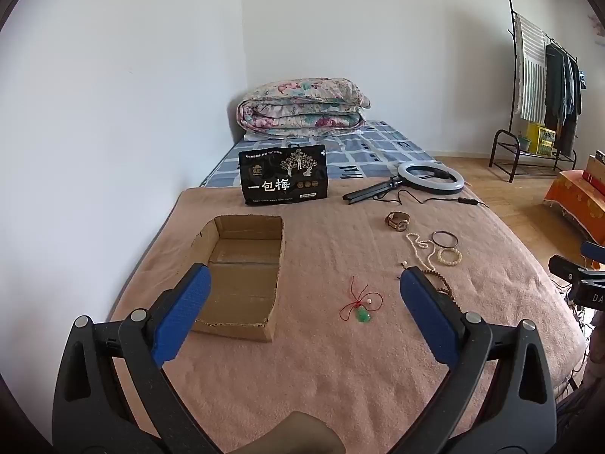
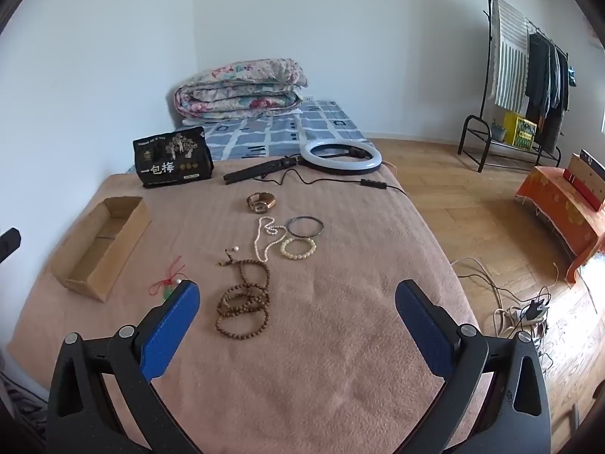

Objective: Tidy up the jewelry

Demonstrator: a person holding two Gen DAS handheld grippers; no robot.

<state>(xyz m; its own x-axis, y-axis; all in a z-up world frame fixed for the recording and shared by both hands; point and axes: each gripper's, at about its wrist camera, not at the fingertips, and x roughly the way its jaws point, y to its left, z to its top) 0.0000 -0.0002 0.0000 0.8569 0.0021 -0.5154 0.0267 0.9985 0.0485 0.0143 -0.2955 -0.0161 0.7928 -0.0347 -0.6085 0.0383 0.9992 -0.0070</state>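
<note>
Both tools (image 1: 304, 283) (image 2: 297, 299) wide apart, jewelry (image 2: 298, 247) beside cardboard box (image 1: 242, 265).

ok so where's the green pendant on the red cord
The green pendant on the red cord lies on the pink blanket, between the open cardboard box and the brown bead strand.

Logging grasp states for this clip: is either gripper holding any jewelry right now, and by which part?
Nothing is held. The left gripper and right gripper are both open above the blanket.
</note>
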